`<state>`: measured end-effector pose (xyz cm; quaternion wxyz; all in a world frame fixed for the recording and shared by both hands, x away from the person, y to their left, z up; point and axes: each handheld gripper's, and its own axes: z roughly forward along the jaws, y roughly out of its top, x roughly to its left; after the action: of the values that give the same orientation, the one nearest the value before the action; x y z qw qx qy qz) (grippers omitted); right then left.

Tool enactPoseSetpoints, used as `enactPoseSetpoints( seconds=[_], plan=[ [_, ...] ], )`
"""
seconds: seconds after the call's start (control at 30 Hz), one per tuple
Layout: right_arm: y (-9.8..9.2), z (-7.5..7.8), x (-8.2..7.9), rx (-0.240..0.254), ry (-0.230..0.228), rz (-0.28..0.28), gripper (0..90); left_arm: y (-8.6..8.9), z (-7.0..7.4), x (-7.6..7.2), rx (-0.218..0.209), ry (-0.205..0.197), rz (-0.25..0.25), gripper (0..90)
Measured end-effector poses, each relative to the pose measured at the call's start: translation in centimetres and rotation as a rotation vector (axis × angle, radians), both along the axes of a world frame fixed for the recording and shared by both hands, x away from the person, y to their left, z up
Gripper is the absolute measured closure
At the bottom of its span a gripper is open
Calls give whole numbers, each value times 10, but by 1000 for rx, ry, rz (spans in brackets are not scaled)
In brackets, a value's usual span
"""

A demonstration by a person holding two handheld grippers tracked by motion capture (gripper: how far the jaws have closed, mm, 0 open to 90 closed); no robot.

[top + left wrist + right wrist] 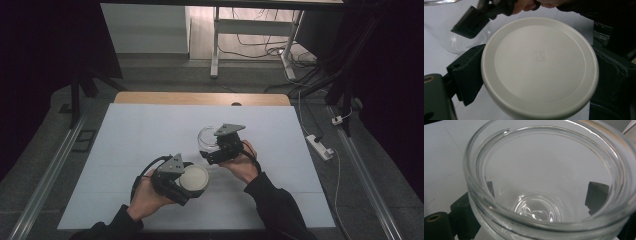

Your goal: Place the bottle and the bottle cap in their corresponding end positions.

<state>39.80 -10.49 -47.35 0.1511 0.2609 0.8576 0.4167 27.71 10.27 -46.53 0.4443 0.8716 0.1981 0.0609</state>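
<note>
Clear glass, thick-walled and empty, makes up the jar (544, 182) that my right gripper (216, 148) has closed on: its two black jaws press against the jar's sides just below the wide rim, and the rippled base shines through the open mouth. In the high view the jar sits at the middle of the white table (145, 135), beyond my right hand (243, 162), which comes in from the lower right with the wrist bent inward. My left gripper (192, 181) is clamped on a round, matt cream lid (539, 66), one jaw on each edge, its flat face turned up with a raised outer band. My left hand (147, 196) holds it low, near the table's front, just beside the jar but apart from it. A small square mark is pressed into the lid's centre; I cannot read it.
</note>
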Motion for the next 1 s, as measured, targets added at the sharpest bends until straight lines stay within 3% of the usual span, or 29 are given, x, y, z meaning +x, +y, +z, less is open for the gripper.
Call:
enactPoseSetpoints(
  seconds=[1.0],
  plan=[
    [14, -10, 36, -11, -9, -30, 65, -27, -40, 21, 22, 10, 19, 78]
  ],
)
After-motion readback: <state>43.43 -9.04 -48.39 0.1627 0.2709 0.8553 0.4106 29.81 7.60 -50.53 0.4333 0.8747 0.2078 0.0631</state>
